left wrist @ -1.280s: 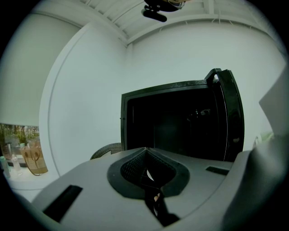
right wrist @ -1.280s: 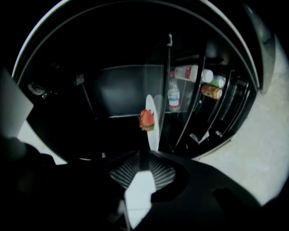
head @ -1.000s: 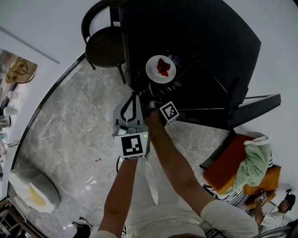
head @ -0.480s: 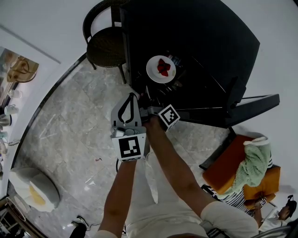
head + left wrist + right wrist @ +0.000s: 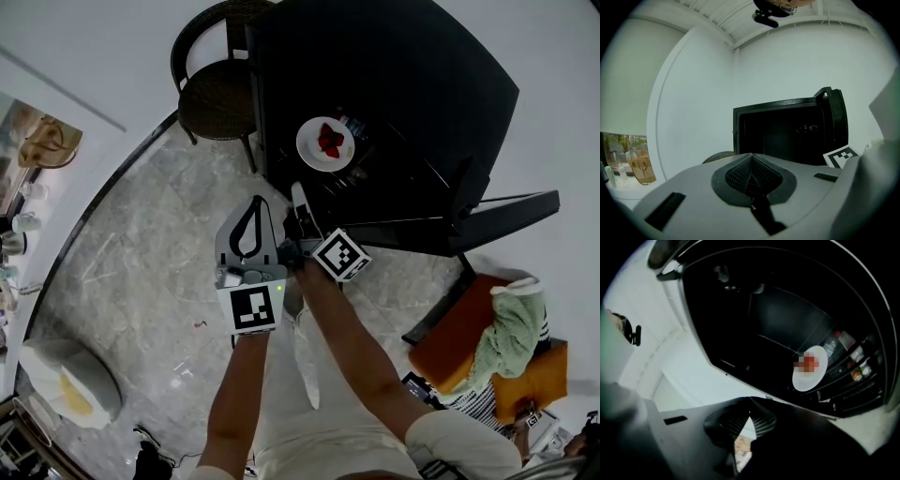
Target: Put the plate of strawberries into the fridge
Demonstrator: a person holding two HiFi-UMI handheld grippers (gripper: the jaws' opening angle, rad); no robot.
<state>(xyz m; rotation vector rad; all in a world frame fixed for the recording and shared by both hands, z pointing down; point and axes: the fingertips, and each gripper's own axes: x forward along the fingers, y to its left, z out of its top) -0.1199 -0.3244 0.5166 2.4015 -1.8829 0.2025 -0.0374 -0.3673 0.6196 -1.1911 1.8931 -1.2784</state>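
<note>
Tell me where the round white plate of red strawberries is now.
Head view, upper centre: the round white plate rests on a shelf inside the open black fridge, with small bottles just to its right.

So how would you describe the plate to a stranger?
Find the big black fridge, standing open beside the wicker chair. On a shelf inside sits a round white plate. Nothing else in there is a dish, and red strawberries lie on it.

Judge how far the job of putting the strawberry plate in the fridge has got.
Done: the plate of strawberries sits on a shelf inside the black fridge. In hand: nothing; the left gripper and right gripper are both shut and empty, apart from the plate. Left: the fridge door stands open, so probably only closing it.
</note>
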